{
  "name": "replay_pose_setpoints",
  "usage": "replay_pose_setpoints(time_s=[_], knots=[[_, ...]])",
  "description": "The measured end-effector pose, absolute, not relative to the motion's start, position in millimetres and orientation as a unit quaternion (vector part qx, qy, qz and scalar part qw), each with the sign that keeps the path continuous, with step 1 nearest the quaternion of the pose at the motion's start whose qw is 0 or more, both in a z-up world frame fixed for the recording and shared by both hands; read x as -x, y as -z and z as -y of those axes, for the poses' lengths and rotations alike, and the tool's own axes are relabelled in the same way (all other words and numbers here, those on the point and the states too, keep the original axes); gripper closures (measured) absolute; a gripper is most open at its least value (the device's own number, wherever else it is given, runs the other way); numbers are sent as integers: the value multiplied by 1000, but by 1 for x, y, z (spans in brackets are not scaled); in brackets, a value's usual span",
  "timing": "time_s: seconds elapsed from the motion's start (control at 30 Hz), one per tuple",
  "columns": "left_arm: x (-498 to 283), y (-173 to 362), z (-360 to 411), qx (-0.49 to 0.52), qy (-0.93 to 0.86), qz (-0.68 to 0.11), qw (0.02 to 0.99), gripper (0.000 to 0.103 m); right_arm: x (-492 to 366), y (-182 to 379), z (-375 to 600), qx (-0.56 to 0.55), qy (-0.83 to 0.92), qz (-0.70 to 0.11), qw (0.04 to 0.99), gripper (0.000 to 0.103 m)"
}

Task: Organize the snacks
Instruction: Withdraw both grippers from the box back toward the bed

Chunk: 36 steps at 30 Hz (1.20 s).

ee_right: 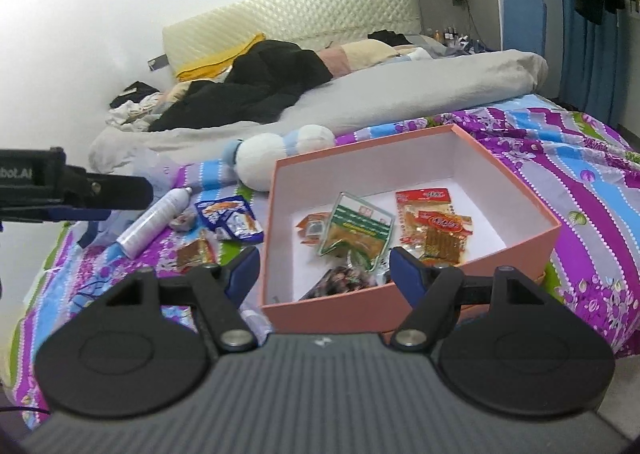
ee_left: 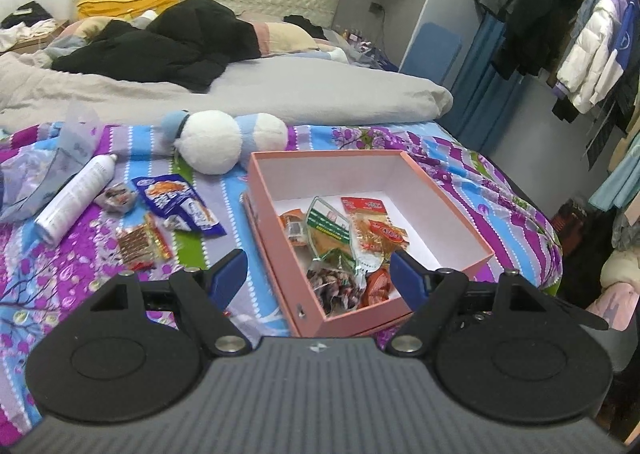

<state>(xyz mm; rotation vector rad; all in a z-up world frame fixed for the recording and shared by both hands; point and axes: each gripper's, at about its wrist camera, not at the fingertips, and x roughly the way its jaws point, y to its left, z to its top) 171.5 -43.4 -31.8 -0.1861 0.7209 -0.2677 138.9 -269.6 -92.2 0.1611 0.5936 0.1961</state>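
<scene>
I see both my left gripper (ee_left: 318,268) and right gripper (ee_right: 324,268) spread empty over the pink box (ee_left: 452,209) holding several snack packets (ee_left: 366,230), its near corner hidden.

Bed (ee_left: 460,173), floral purple-blue sheet. Lying on it: pink box (ee_left: 452,197), white spray can (ee_left: 72,197), blue snack packet (ee_left: 180,205), red-brown snack packet (ee_left: 138,246), plush toy (ee_left: 216,141), grey duvet (ee_left: 280,93), probably black clothing (ee_left: 168,45).

Matt cardboard box (ee_left: 452,193), glossy plastic snack packets (ee_left: 180,205)
</scene>
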Motion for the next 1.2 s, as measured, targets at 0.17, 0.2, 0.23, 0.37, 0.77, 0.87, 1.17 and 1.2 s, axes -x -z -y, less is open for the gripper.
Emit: replay_pose_setpoints(time_s=[0.17,0.2,0.23,0.37,0.77,0.87,1.17,1.2], knots=[[-145,32,26,96,117,-345,926,21,-120,90,256,-76,-111,-286,949,30],[-141,32,23,97,115,-346,926,21,-116,90,254,-75,-114,-286,949,30],[-137,33,20,100,113,-347,926,21,-112,90,251,-74,-118,-285,948,30],[-116,34,4,119,101,-347,925,21,-97,90,243,-72,-129,-285,947,30],[-79,53,-36,135,58,-363,920,21,-62,104,207,-48,-190,-307,931,30],[-81,59,-44,135,50,-373,917,21,-62,106,199,-41,-199,-313,928,30],[-107,80,-66,147,31,-393,907,21,-81,113,182,-27,-217,-324,921,30],[-112,84,-69,149,28,-397,905,21,-84,114,179,-22,-220,-327,919,30]])
